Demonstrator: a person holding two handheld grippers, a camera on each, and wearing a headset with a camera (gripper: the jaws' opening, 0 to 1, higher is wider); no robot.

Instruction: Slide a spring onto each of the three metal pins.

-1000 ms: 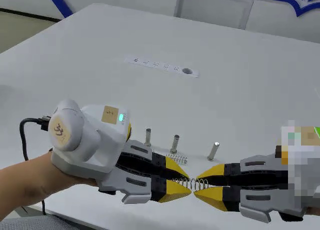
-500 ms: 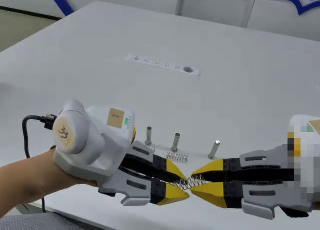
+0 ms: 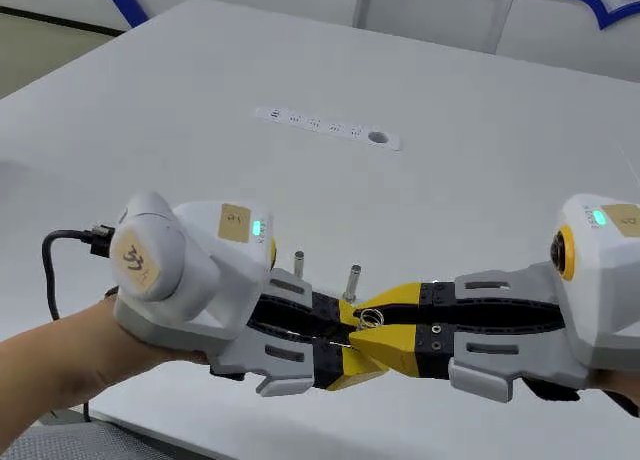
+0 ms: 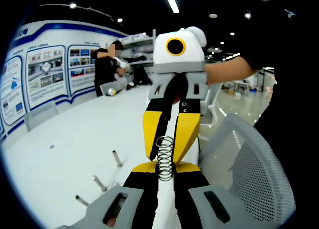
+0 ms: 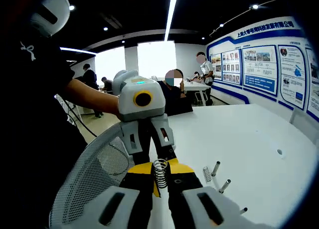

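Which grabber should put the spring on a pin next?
Probably the right gripper. In the head view its yellow jaws sit closed around the spring, and the nearest metal pin stands just behind its tips.

**Spring ends and pin bases out of sight**

In the left gripper view, the lower end of the thin coiled steel spring (image 4: 165, 157) is buried between the jaws of the left gripper (image 4: 166, 168). In the head view only a few of its loops show at the yellow tips of the right gripper (image 3: 352, 325). Whether those jaws pinch it cannot be told. The two short upright metal pins (image 3: 298, 264) (image 3: 352, 280) lose their bases behind the grippers. The right gripper's white housing is cut by the picture's right edge.
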